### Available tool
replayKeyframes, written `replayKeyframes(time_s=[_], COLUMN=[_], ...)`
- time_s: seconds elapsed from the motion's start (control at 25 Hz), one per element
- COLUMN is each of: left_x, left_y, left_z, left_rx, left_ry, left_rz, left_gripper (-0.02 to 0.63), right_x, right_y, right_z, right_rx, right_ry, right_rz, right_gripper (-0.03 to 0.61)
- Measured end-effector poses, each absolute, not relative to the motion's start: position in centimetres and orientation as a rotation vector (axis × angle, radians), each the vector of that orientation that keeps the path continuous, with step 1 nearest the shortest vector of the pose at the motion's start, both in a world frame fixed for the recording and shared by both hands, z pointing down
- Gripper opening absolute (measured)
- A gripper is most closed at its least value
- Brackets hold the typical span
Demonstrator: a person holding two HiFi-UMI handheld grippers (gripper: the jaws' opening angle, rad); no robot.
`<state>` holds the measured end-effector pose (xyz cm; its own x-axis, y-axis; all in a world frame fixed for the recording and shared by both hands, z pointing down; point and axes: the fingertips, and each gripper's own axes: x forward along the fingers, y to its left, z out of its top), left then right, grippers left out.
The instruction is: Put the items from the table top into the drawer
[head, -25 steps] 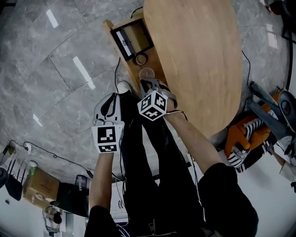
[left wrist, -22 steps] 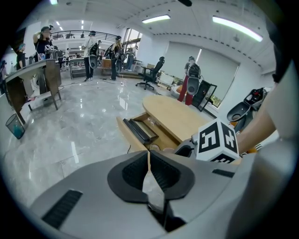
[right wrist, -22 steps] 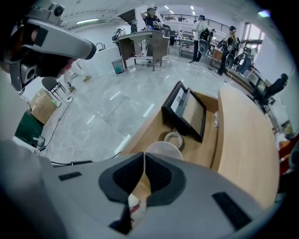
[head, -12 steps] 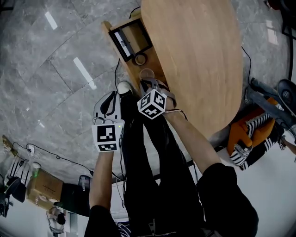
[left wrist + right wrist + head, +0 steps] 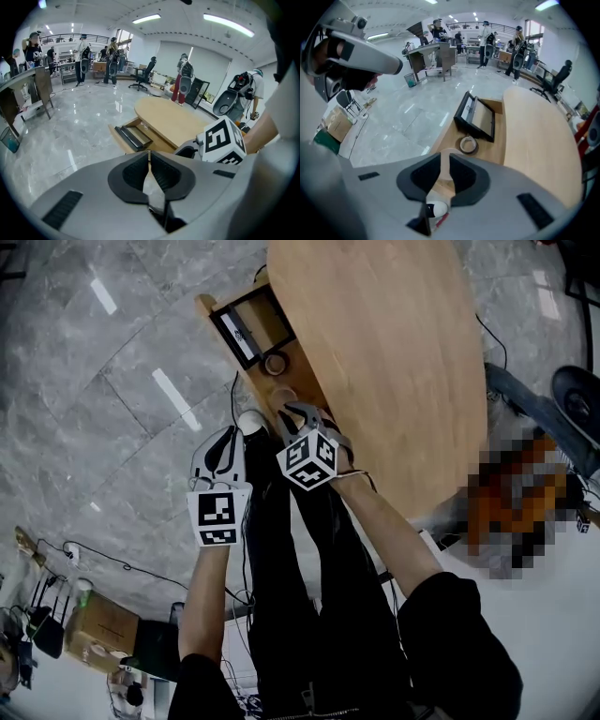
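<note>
Right tool (image 5: 445, 159) just opening, jaws narrowly apart around pale cup (image 5: 283, 396) in drawer (image 5: 487, 146); left tool (image 5: 149, 157) closed, empty.

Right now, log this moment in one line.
right gripper: jaws just opening, cup in gap, unpressed | left gripper: shut, empty | drawer: open, tape inside

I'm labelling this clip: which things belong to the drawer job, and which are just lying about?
Job: drawer; black tray, tape roll and pale round item in it; table; right claw, jaws just opening with that item between them.
Lying about: cardboard box, office chair.
</note>
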<state>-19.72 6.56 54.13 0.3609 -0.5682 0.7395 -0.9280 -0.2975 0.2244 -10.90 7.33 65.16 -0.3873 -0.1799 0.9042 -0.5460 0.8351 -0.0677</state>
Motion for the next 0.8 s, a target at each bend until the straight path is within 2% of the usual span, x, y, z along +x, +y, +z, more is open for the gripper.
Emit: replayKeyframes(time_s=[0.16, 0.32, 0.8], left_x=[-17.9, -15.0, -1.2], left_y=[6.1, 5.3, 2.2], left_z=[53.3, 52.4, 44.9], left_rx=[2.042, 2.111, 2.408], left_ry=[-1.254, -1.204, -0.973], left_rz=[0.742, 0.757, 0.702], left_gripper=[0.026, 0.026, 0.026], right_x=[-9.5, -6.6, 6.8], right_y=[6.1, 4.9, 3.3], right_z=[62.4, 59.6, 46.7], right_rx=[0.698, 0.864, 1.518], right_ry=[-1.998, -2.01, -2.028], right_rz=[0.488, 0.557, 0.685], right_gripper=[0.064, 0.025, 0.009])
